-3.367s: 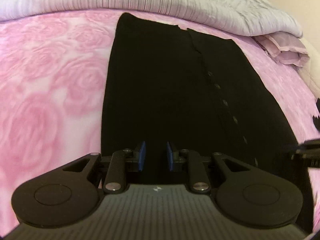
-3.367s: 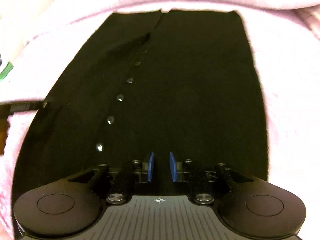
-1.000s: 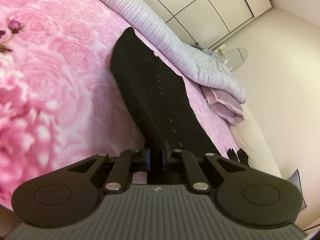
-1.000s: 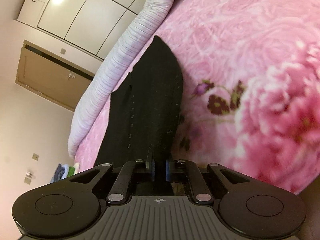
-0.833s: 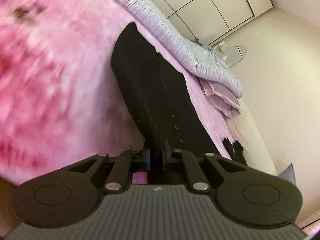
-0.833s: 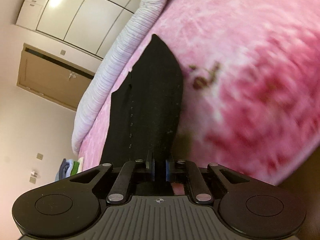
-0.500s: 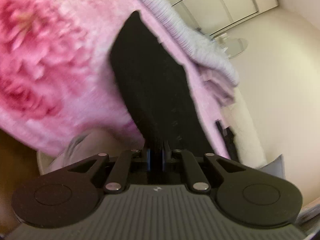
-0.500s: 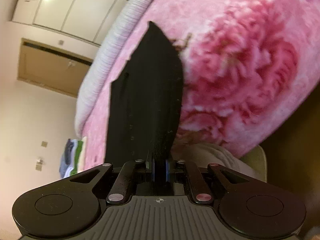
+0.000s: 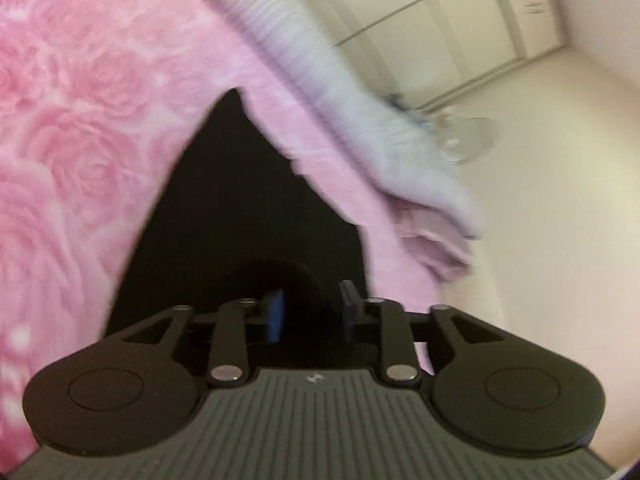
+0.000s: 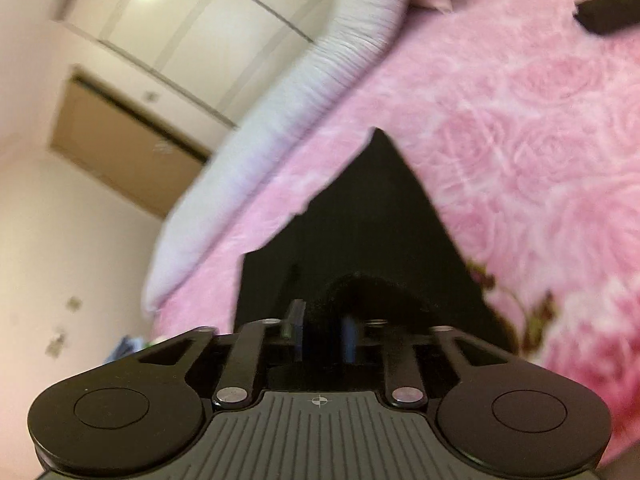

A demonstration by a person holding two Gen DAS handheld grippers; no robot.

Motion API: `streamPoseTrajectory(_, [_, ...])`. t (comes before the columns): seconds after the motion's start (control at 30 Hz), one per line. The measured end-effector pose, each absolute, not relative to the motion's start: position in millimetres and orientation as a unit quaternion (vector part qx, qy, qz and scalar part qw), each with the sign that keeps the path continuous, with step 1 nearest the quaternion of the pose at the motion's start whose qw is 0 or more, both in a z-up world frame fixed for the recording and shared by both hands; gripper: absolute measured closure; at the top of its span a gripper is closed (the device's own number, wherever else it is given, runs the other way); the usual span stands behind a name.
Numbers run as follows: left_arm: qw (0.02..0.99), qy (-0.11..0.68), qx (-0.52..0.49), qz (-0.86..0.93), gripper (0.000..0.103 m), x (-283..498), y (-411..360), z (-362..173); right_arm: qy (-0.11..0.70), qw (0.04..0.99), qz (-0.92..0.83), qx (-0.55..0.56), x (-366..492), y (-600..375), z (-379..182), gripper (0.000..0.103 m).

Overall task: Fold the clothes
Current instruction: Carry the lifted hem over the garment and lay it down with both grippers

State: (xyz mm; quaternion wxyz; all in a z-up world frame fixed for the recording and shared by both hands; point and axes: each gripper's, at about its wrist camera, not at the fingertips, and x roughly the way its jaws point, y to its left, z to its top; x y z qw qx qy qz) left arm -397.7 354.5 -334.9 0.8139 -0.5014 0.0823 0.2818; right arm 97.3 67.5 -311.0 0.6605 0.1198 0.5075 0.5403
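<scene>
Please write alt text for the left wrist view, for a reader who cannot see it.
The left claw stands open over a black garment that lies on a pink rose-patterned blanket. A rolled grey-lilac quilt runs behind it, with a cream wall beyond; the picture is blurred.

Both views smeared by motion blur. Near hem of the black garment (image 9: 256, 216) hidden behind the left gripper (image 9: 311, 316); same behind the right gripper (image 10: 323, 334) in its own view. Buttons on the garment (image 10: 372, 220) lost in blur and darkness. Dark shape (image 10: 608, 14) cut off by the top right edge, not identifiable. Round object (image 9: 466, 138) by the wall too blurred to name. Small coloured pile (image 10: 128, 346) mostly hidden.
</scene>
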Motion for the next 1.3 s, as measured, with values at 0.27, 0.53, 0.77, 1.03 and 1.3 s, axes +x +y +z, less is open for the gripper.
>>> streamPoseTrajectory(0.27, [0.826, 0.161, -0.447, 0.304, 0.045, -381.5, 388.6, -361.9, 0.461, 0.688, 0.559, 0.038, 112.9, 136.7, -325.1, 0.055])
streamPoseTrajectory(0.53, [0.84, 0.249, -0.362, 0.318, 0.047, -351.4, 408.4, -383.9, 0.408, 0.69, 0.591, -0.089, 105.5, 163.9, -356.3, 0.055])
streamPoseTrajectory(0.77, [0.849, 0.29, -0.282, 0.34, 0.098, -334.1, 403.3, -386.8, 0.368, 0.704, 0.593, -0.133, 98.9, 170.3, -364.9, 0.093])
streamPoseTrajectory(1.03, [0.857, 0.26, -0.264, 0.358, 0.098, -332.8, 402.9, -384.0, 0.33, 0.734, 0.579, -0.13, 91.4, 163.8, -359.8, 0.097])
streamPoseTrajectory(1.3, [0.852, 0.286, -0.239, 0.368, 0.093, -331.2, 370.2, -392.9, 0.338, 0.764, 0.524, -0.168, 81.8, 166.0, -363.8, 0.074])
